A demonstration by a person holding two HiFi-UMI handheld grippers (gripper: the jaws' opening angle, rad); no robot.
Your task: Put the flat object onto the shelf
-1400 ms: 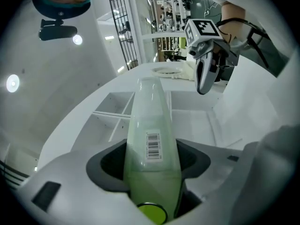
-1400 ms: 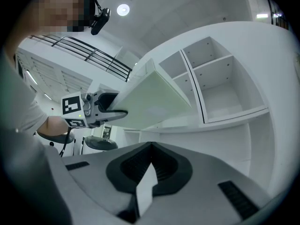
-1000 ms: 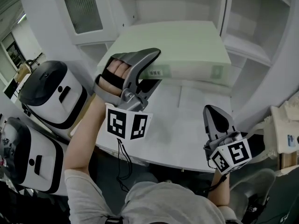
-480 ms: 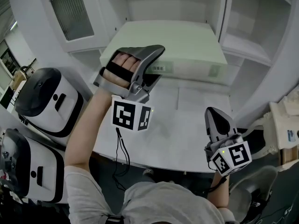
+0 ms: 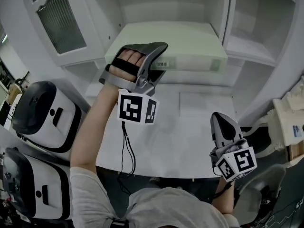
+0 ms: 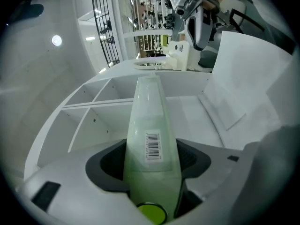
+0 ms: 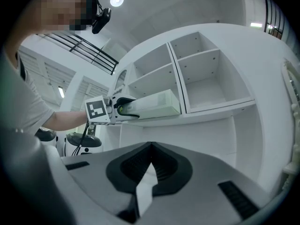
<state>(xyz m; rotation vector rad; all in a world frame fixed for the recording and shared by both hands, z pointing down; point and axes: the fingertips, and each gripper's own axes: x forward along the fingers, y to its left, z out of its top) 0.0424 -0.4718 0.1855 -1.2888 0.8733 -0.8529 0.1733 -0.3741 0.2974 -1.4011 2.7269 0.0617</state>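
The flat object is a pale green box (image 5: pixel 175 39) with a barcode label on its near edge. It lies flat in a compartment of the white shelf (image 5: pixel 249 51). My left gripper (image 5: pixel 160 63) is shut on its near left corner. In the left gripper view the box (image 6: pixel 151 125) runs edge-on between the jaws, out over the shelf boards (image 6: pixel 93 107). My right gripper (image 5: pixel 221 120) hovers low at the right, shut and empty. In the right gripper view the box (image 7: pixel 157 104) rests on the shelf board (image 7: pixel 215 110), with the left gripper (image 7: pixel 119 109) at its end.
A white counter (image 5: pixel 190 132) lies below the shelf, between the two grippers. Two white and black machines (image 5: pixel 42 108) (image 5: pixel 26 184) stand at the left. A grille panel (image 5: pixel 59 18) hangs at the upper left. Stacked cartons (image 5: pixel 289 127) sit at the right edge.
The left gripper has carried the box further away from me, deeper into the shelf compartment. The right gripper has drifted slightly lower in the head view.
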